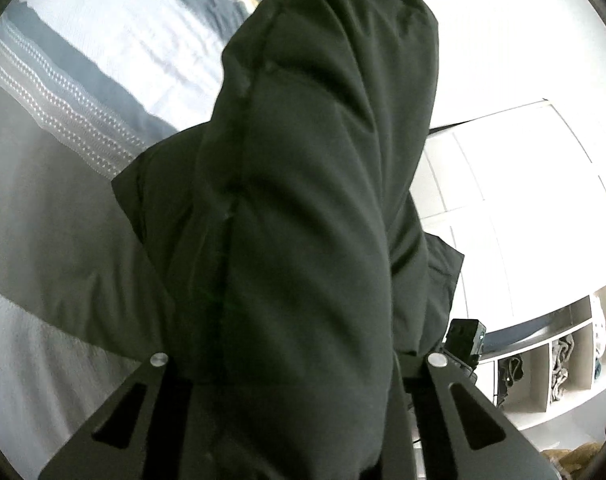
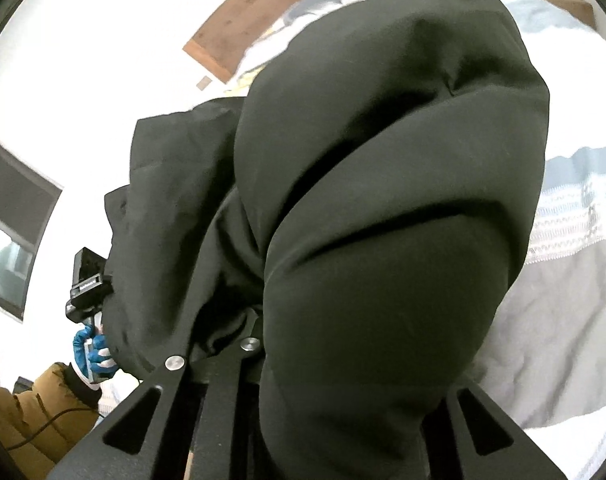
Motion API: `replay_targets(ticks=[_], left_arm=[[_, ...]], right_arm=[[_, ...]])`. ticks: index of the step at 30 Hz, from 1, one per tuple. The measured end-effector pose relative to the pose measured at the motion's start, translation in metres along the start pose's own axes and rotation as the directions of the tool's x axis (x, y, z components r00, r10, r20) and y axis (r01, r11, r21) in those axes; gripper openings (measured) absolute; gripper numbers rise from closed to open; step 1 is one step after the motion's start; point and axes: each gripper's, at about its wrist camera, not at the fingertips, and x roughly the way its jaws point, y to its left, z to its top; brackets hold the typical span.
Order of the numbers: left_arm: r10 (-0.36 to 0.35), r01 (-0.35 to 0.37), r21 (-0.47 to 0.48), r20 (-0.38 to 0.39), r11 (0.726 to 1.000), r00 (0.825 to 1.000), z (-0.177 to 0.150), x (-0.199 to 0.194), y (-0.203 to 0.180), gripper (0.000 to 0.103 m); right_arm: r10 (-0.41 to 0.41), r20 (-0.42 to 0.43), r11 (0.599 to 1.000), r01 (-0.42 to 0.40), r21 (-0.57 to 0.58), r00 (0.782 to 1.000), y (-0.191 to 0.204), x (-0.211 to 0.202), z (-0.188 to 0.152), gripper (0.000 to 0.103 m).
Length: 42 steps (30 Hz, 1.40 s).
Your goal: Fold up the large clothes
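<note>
Black padded jacket [image 1: 303,208] bulges thick and creased before us | our left gripper [image 1: 295,364] clamps its fabric | our right gripper [image 2: 303,352] clamps it too

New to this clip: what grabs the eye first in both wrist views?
A bulky dark padded garment fills the centre of both views, bunched between each gripper's jaws and hanging over the bed. Behind it lies a grey and blue striped bedspread. At the right wrist view's lower left, a blue-gloved hand holds the other gripper's handle.
</note>
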Motion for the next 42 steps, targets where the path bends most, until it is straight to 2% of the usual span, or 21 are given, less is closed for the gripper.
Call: replay_targets(ticks=[8, 10, 11, 12, 15, 18, 19, 21, 23, 29, 33, 34, 36, 38, 41, 42], left_arm=[[-0.005, 0.004, 0.037, 0.027, 0.999, 1.000, -0.026, -0.068, -0.013, 0.019], [0.029, -0.030, 0.031, 0.020, 0.999, 0.999, -0.028, -0.078, 0.000, 0.019], [0.046, -0.047, 0.028, 0.013, 0.999, 0.999, -0.035, -0.069, 0.006, 0.019], [0.059, -0.059, 0.028, 0.006, 0.998, 0.998, -0.040, -0.078, 0.010, 0.019], [0.177, -0.175, 0.037, -0.048, 0.984, 0.983, -0.051, -0.062, 0.041, 0.020], [0.240, -0.241, -0.003, -0.054, 0.971, 0.969, -0.048, -0.073, 0.081, 0.023], [0.260, -0.261, -0.016, -0.056, 0.965, 0.964, -0.047, -0.071, 0.090, 0.025], [0.320, -0.322, -0.023, -0.060, 0.947, 0.946, -0.040, -0.069, 0.102, 0.039], [0.359, -0.360, -0.010, -0.055, 0.933, 0.932, -0.032, -0.050, 0.086, 0.044], [0.379, -0.378, -0.026, 0.008, 0.925, 0.926, -0.040, -0.083, 0.072, 0.054], [0.373, -0.371, -0.041, 0.046, 0.928, 0.927, -0.038, -0.104, 0.064, 0.055], [0.370, -0.368, -0.045, 0.057, 0.929, 0.927, -0.038, -0.122, 0.068, 0.056], [0.364, -0.361, -0.055, 0.079, 0.931, 0.928, -0.035, -0.129, 0.060, 0.060], [0.374, -0.368, -0.068, 0.119, 0.927, 0.920, -0.033, -0.145, 0.059, 0.065], [0.375, -0.368, -0.072, 0.195, 0.927, 0.906, -0.030, -0.167, 0.049, 0.066], [0.383, -0.377, -0.067, 0.208, 0.924, 0.900, -0.022, -0.159, 0.038, 0.066]], right_arm=[[0.044, 0.015, 0.999, -0.043, -0.031, 0.999, 0.036, -0.055, -0.030, 0.015], [0.053, 0.014, 0.999, -0.053, -0.012, 0.998, 0.038, -0.060, -0.043, 0.015], [0.052, 0.012, 0.999, -0.052, 0.000, 0.999, 0.039, -0.059, -0.046, 0.016], [0.051, 0.008, 0.999, -0.051, 0.019, 0.999, 0.037, -0.049, -0.045, 0.016], [0.022, -0.024, 0.997, -0.021, 0.076, 0.999, 0.030, -0.030, -0.065, 0.016], [-0.024, -0.039, 0.989, 0.030, 0.146, 0.999, 0.006, -0.011, -0.087, 0.018], [-0.034, -0.034, 0.984, 0.039, 0.172, 0.999, 0.000, -0.010, -0.092, 0.021], [-0.086, -0.027, 0.976, 0.089, 0.200, 0.996, -0.006, -0.004, -0.098, 0.031], [-0.159, -0.030, 0.965, 0.162, 0.204, 0.987, -0.011, -0.004, -0.098, 0.055], [-0.263, 0.026, 0.939, 0.250, 0.236, 0.964, -0.027, -0.037, -0.104, 0.088], [-0.327, 0.065, 0.926, 0.306, 0.220, 0.943, -0.030, -0.069, -0.106, 0.091], [-0.336, 0.077, 0.924, 0.312, 0.222, 0.939, -0.029, -0.077, -0.106, 0.091], [-0.366, 0.097, 0.918, 0.341, 0.204, 0.926, -0.028, -0.097, -0.110, 0.091], [-0.379, 0.115, 0.918, 0.357, 0.173, 0.918, -0.020, -0.105, -0.109, 0.091], [-0.390, 0.128, 0.919, 0.377, 0.112, 0.912, -0.001, -0.103, -0.103, 0.091], [-0.392, 0.132, 0.920, 0.384, 0.083, 0.910, 0.010, -0.098, -0.103, 0.091]])
